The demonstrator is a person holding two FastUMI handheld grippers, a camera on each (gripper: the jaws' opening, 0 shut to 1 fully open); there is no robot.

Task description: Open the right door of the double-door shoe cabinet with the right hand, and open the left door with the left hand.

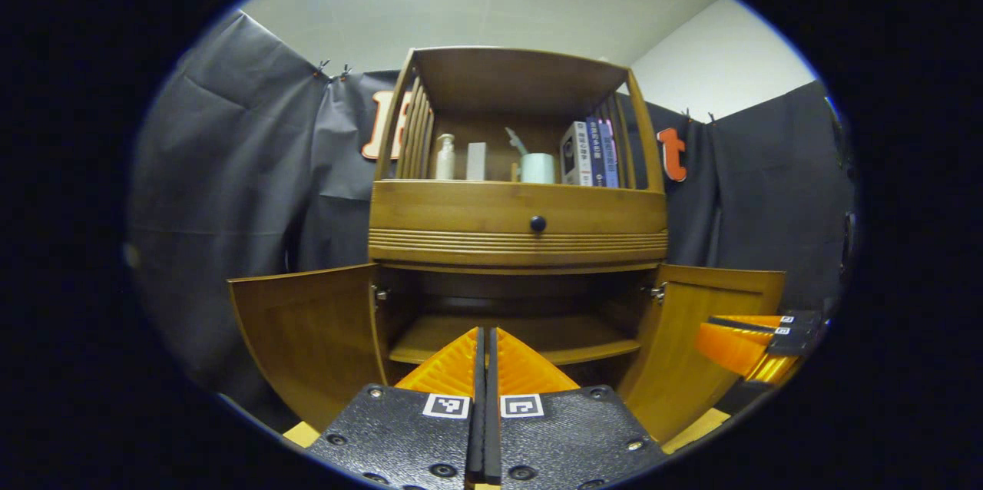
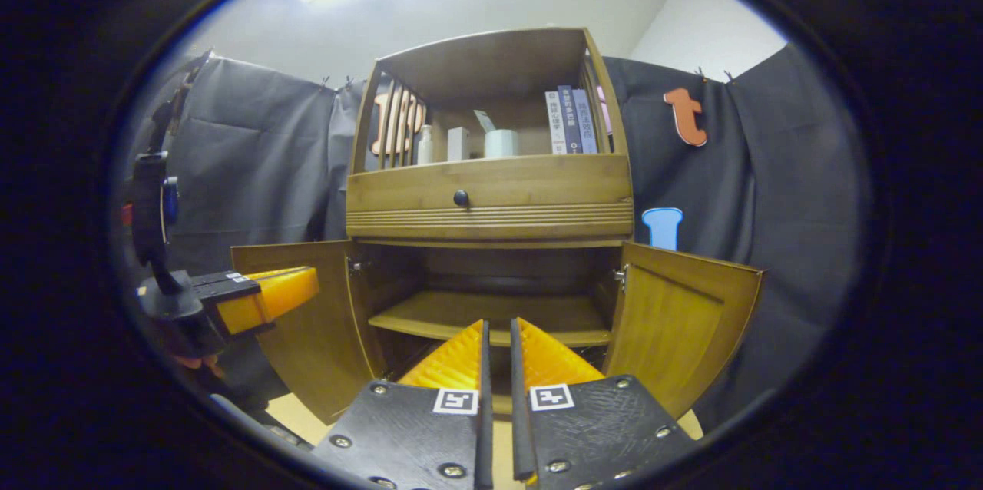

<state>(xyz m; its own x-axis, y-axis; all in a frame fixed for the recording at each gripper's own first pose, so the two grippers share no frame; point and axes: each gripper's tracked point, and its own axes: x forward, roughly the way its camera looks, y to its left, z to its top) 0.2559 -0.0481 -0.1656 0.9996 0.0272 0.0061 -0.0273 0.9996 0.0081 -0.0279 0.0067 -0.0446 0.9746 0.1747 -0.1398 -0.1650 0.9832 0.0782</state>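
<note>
The wooden shoe cabinet [image 1: 518,244] stands in front of me with both lower doors swung wide. Its left door [image 1: 307,336] hangs out to the left and its right door [image 1: 718,298] out to the right. My left gripper [image 1: 485,340] is shut and empty, centred before the open compartment and apart from both doors. In the right gripper view the left door [image 2: 315,321] and right door [image 2: 683,321] also stand open. My right gripper [image 2: 498,330] is shut to a narrow slit, holding nothing. The left gripper [image 2: 296,286] hovers by the left door; the right gripper [image 1: 710,340] hovers by the right door.
Inside the compartment is a bare wooden shelf [image 1: 537,340]. Above it sits a drawer with a dark knob [image 1: 537,223]. The top shelf holds a bottle [image 1: 445,157], a pale cup [image 1: 537,167] and several books [image 1: 590,153]. Black cloth walls close both sides.
</note>
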